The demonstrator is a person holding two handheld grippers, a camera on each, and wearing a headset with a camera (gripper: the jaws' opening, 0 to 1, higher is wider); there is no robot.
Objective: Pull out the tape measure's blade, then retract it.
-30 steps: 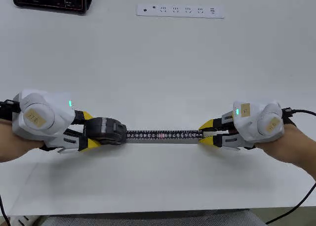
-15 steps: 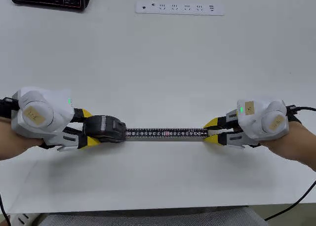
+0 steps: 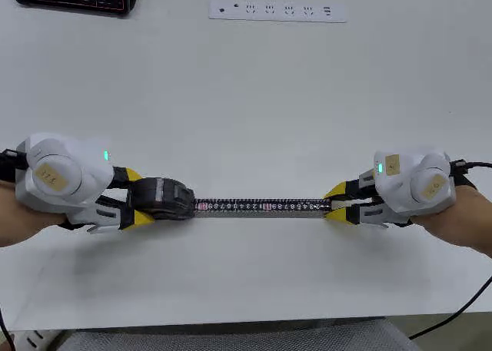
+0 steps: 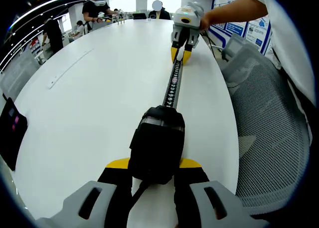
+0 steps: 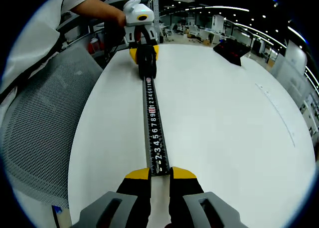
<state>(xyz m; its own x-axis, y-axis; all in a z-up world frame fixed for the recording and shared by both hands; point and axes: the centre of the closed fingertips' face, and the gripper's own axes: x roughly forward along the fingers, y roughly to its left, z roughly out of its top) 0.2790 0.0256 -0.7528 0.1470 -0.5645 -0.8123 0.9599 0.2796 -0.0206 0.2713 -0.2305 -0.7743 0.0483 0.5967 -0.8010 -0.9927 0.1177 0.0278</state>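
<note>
Jaws of the left gripper (image 3: 138, 198), yellow-tipped, are clamped on the tape measure (image 3: 163, 200), a blocky black housing with rounded corners that sits between them. Jaws of the right gripper (image 3: 334, 203) are pinched nearly closed on the tip of the blade (image 3: 261, 206). This narrow, dark, numbered strip runs straight from one pair of jaws to the other across the smooth white table (image 3: 254, 97).

Open-plan office: long white oval table (image 4: 99, 98), grey mesh chair (image 4: 271, 133), distant desk rows (image 5: 199, 33) under ceiling strip lights (image 5: 234, 8).
</note>
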